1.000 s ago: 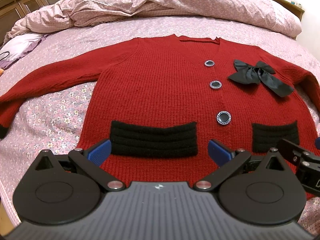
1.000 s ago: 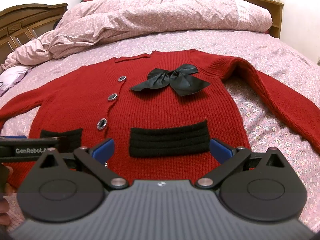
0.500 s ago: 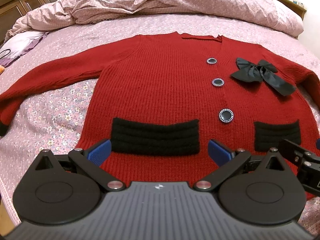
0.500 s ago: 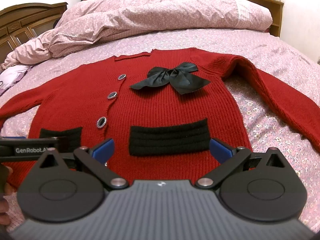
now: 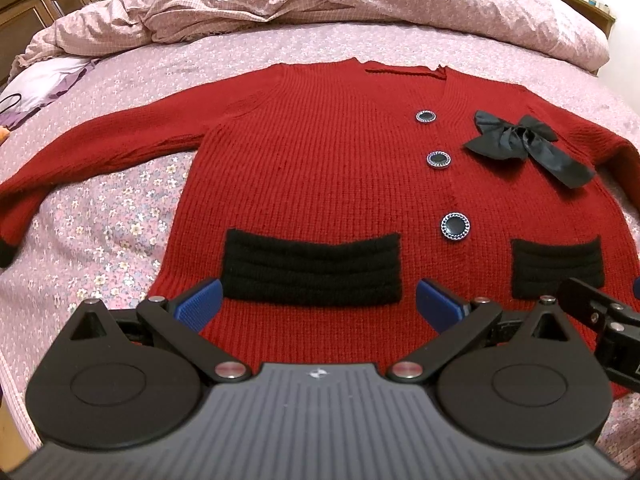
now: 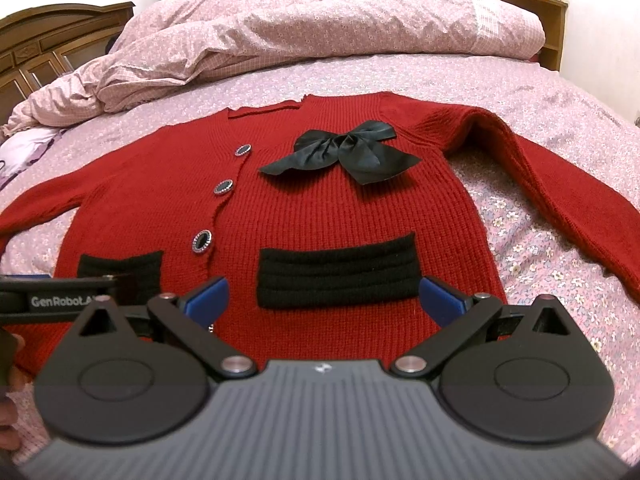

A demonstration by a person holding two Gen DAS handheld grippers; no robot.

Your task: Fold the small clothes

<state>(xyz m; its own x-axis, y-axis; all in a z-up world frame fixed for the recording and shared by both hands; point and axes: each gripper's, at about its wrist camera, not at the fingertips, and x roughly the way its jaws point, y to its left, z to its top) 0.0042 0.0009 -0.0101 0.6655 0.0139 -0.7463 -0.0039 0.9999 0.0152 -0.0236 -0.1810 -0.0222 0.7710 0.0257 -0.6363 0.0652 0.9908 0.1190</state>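
The left gripper (image 5: 318, 306) is wide open and holds nothing. Its two blue fingers (image 5: 199, 305) sit low over the bottom edge of the red sweater (image 5: 320, 168). The right gripper (image 6: 324, 300) is wide open too, and it is empty. It sits just beside the left one, over the same bottom edge.

The sweater lies flat on the bed (image 5: 100, 216), face up, right in front of both grippers. Its bottom edge is the nearest part. Its neck points away, toward the bunched-up blanket (image 5: 320, 0). So the long way of the sweater runs straight away from the grippers.

A black pocket (image 5: 312, 266) sits between the left gripper's fingers. The other black pocket (image 6: 338, 272) sits between the right gripper's fingers. The buttons (image 5: 455, 227) run up the middle, and a black bow (image 6: 340, 152) lies on the chest.

One sleeve (image 5: 100, 152) goes out far to the left. The left gripper is nearer to it. The other sleeve (image 6: 560, 184) goes out far to the right. The right gripper is nearer to that one. I think each gripper should take its own side, and the sleeves look like the first parts to fold in.
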